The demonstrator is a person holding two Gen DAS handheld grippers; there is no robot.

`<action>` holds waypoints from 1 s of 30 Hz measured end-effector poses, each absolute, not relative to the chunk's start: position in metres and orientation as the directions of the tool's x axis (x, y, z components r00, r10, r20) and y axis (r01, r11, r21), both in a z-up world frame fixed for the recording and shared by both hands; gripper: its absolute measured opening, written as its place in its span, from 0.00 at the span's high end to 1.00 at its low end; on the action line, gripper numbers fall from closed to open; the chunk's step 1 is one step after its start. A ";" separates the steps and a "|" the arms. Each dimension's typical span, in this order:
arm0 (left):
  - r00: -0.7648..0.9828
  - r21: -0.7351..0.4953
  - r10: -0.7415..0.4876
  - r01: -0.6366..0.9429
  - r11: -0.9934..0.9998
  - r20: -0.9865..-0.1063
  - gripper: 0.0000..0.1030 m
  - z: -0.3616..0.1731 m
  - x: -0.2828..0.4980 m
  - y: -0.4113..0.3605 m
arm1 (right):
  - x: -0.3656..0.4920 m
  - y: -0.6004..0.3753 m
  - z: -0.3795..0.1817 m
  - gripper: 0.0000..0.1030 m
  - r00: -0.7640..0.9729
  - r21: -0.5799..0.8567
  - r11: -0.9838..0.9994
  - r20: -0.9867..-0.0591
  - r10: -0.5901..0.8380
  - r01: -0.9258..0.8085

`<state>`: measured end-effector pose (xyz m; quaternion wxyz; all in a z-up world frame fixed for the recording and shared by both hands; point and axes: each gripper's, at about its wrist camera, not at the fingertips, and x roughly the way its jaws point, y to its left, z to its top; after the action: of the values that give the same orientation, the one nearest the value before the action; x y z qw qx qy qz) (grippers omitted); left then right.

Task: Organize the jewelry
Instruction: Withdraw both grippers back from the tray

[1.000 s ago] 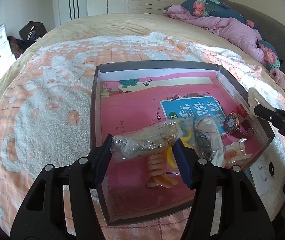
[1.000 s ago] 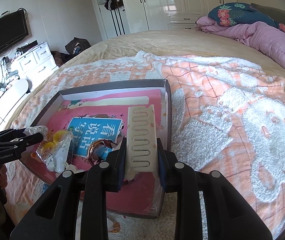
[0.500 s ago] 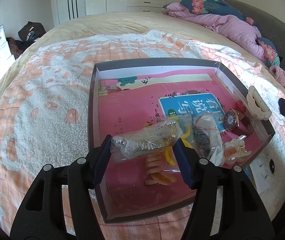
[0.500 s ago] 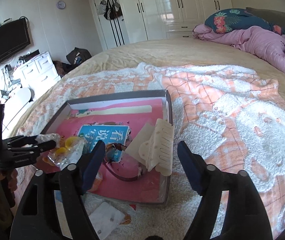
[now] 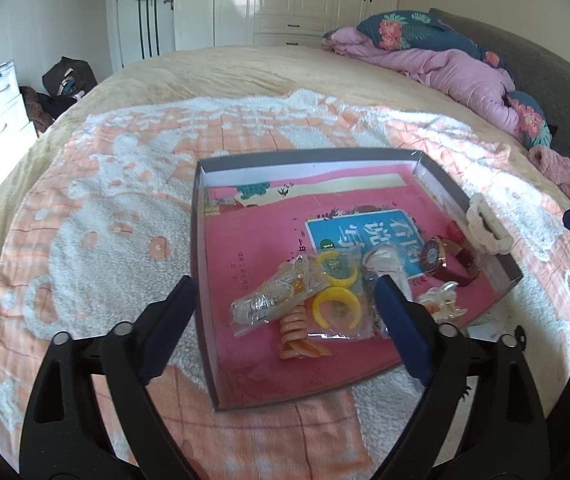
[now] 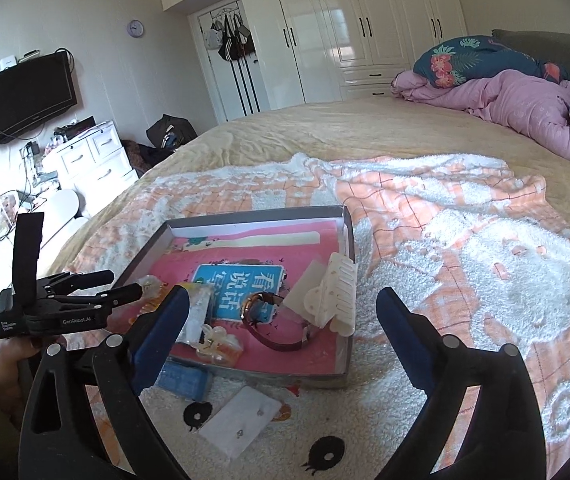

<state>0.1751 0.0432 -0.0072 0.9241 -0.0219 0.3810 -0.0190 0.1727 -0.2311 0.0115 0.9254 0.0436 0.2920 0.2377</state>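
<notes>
Left gripper (image 5: 285,316) opening above the bagged jewelry (image 5: 273,300); right gripper (image 6: 281,330) opening, cream clip (image 6: 335,294) seemingly resting on tray rim (image 6: 347,232).

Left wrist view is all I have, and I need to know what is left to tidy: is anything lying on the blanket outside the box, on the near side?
Observer: Yes. A white card with two small studs lies on the blanket just in front of the box.
Operator: Anything beside it?
Observer: A blue item lies against the box's near wall, partly hidden by a finger.
Operator: Is the right gripper holding the cream hair claw?
Observer: No. The right gripper has its jaws opening with nothing pressed between them; the cream hair claw rests free on the box's right wall.
</notes>
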 end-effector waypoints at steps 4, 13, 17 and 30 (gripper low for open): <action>0.724 -0.054 -0.049 0.017 0.998 -0.688 0.09 0.004 0.162 0.043 | 0.164 -0.228 0.018 0.09 0.717 0.210 0.879 -0.513 0.472 -0.429; 0.749 -0.057 -0.045 0.010 0.998 -0.661 0.09 0.020 0.136 0.039 | 0.144 -0.231 0.028 0.08 0.719 0.195 0.874 -0.504 0.479 -0.445; 0.753 -0.062 -0.049 0.011 0.998 -0.656 0.09 0.025 0.128 0.038 | 0.135 -0.233 0.029 0.08 0.716 0.187 0.873 -0.509 0.478 -0.450; 0.748 -0.048 -0.045 0.017 0.999 -0.663 0.09 0.024 0.107 0.029 | 0.112 -0.233 0.024 0.08 0.695 0.167 0.865 -0.533 0.482 -0.473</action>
<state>0.1071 0.0291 0.0241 0.9346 -0.0194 0.3549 -0.0167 0.1121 -0.2330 0.0239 0.9206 0.0083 0.2916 0.2594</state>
